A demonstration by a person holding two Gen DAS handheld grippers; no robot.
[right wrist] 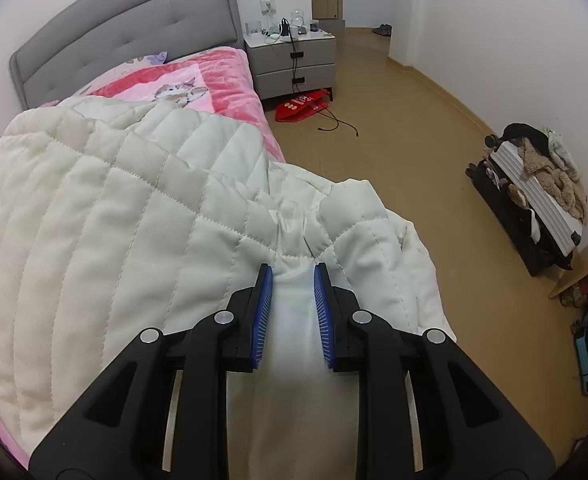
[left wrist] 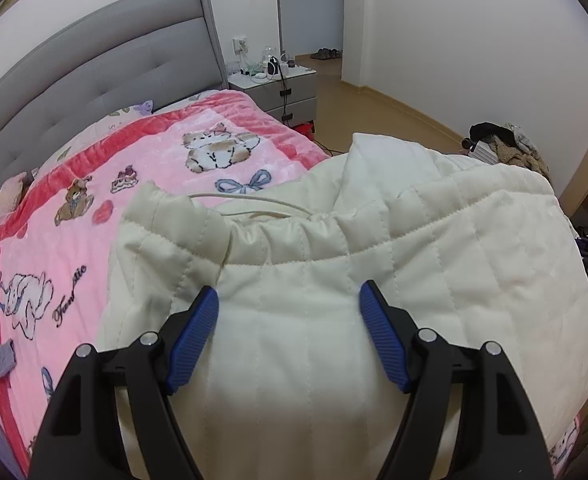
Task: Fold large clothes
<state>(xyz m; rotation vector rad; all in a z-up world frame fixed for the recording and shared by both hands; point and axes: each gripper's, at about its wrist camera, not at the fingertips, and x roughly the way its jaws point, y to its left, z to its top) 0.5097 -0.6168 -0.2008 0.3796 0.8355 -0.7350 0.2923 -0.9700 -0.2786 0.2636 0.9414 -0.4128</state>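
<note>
1. Nearest my lens, my right gripper [right wrist: 293,276] has its blue pads [right wrist: 265,312] drawn in tight on a smooth white fold of the cream quilted coat [right wrist: 106,216]; the fabric is pinched between them
2. My left gripper [left wrist: 289,296] stands with its jaws wide apart over the same coat [left wrist: 374,280], the blue pads [left wrist: 192,340] to either side of a broad bulge of padding; I cannot tell whether they press on it
3. The coat lies heaped on the foot end of the bed, on top of the pink blanket [left wrist: 94,208], with its gathered seam and a thin drawstring [left wrist: 254,200] turned toward the headboard
4. The pink blanket, printed with bears and bows, covers the bed up to the grey padded headboard [left wrist: 74,80]
5. Beside the headboard stands a grey nightstand [right wrist: 294,60] with small clutter and cables on top
6. On the floor at the foot of the nightstand lie a red bag [right wrist: 302,106] and a loose black cable [right wrist: 340,124]
7. Well away from the bed, by the far wall, an open suitcase [right wrist: 534,216] holds piled clothes
</note>
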